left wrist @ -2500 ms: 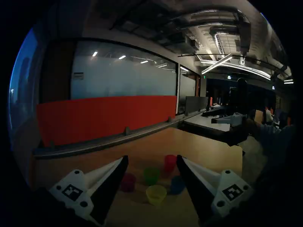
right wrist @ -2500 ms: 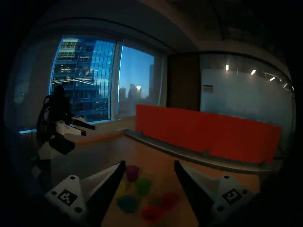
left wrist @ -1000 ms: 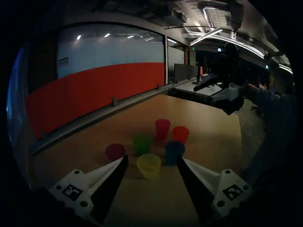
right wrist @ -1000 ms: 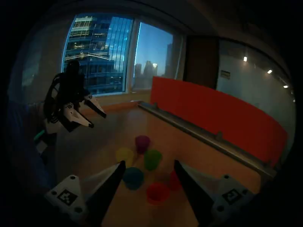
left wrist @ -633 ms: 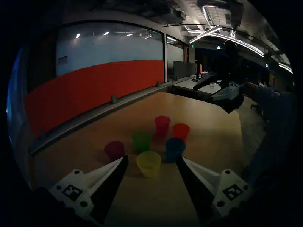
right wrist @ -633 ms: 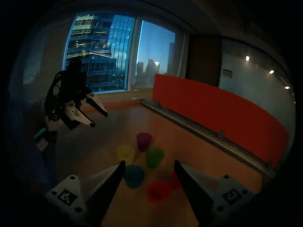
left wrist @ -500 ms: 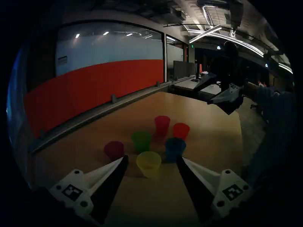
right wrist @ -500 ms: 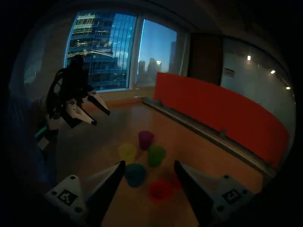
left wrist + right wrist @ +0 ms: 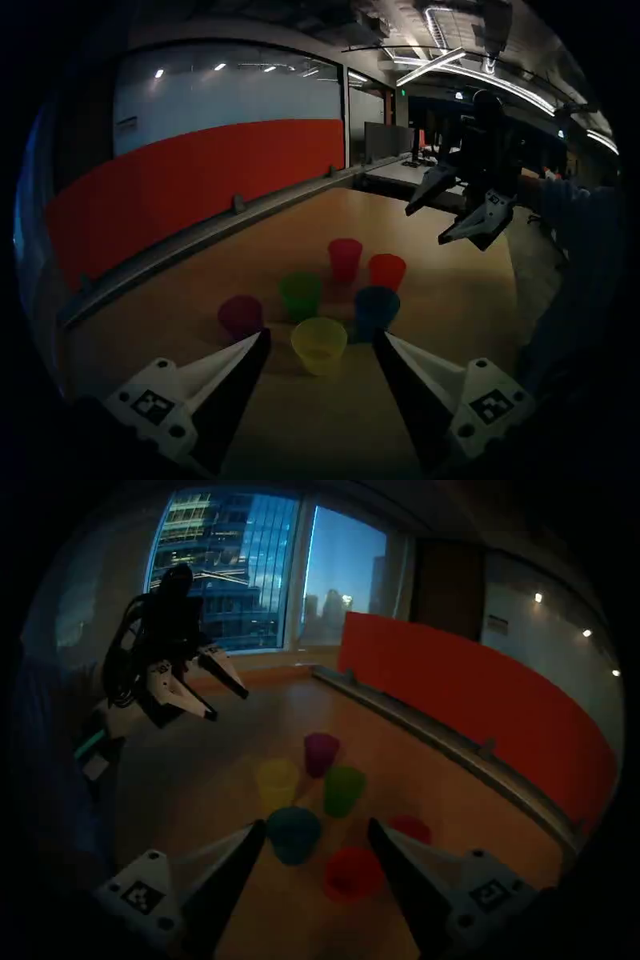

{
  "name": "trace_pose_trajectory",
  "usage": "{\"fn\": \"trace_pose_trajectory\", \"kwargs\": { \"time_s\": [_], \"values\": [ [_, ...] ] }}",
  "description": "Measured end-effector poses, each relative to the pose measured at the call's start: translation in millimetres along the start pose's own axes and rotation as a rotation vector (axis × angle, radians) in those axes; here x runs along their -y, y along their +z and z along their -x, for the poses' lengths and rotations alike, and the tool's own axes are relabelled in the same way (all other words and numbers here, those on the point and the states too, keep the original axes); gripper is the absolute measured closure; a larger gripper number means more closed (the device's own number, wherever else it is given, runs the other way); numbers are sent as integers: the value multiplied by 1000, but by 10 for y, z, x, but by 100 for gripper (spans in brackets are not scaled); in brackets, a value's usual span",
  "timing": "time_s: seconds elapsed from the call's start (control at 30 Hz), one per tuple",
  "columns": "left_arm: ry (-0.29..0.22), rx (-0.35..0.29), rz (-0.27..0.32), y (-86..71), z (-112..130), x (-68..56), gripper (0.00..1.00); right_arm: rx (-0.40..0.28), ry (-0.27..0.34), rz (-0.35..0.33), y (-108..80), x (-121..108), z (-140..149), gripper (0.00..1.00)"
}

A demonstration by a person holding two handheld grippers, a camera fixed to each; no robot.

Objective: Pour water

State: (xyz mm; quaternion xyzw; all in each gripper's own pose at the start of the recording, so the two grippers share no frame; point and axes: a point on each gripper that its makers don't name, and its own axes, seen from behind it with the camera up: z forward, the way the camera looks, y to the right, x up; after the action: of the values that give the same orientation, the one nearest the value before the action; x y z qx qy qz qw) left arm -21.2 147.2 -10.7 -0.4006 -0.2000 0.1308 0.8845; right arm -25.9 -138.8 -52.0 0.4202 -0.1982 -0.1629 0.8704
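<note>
L gripper (image 9: 320, 333) is hovering low over the table (image 9: 456, 304), jaws spread wide w/ nothing btwn them, pointing at a cluster of six cups. In the left gripper view the yellow cup (image 9: 318, 346) is sitting nearest, framed btwn the finger tips but clear of both. Purple cup (image 9: 241, 314) is standing to its left, green cup (image 9: 301, 294) just behind, blue cup (image 9: 377, 308) to the right, and pink cup (image 9: 345, 258) & orange cup (image 9: 387, 270) at the back. All six are standing upright, mouths up, bunched close. Too dark to tell if any are touching or what's inside. R gripper (image 9: 425, 226) is hanging in the air beyond the cups on the right, well above the table, jaws spread & empty, tips angling down-left, w/ a sleeve (image 9: 572, 216) trailing behind it. In the right gripper view R gripper's own fingers are gaping wide, w/ the blue cup & orange cup sitting nearest btwn them, neither touched. L gripper is showing there at upper left, held in the air, fingers apart, in front of a window (image 9: 232, 576). A red panel (image 9: 480, 712) is running along the table's far edge.
</note>
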Motion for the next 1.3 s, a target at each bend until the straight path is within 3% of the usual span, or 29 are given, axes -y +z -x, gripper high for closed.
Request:
{"fn": "trace_pose_trajectory", "kwargs": {
  "time_s": [0.67,1.3],
  "values": [
    [5,18,45,484,-34,191,6,83,-32,-98,497,220,350,1],
    [-8,19,64,672,12,285,6,136,-35,-147,899,252,527,2]
  ]
}}
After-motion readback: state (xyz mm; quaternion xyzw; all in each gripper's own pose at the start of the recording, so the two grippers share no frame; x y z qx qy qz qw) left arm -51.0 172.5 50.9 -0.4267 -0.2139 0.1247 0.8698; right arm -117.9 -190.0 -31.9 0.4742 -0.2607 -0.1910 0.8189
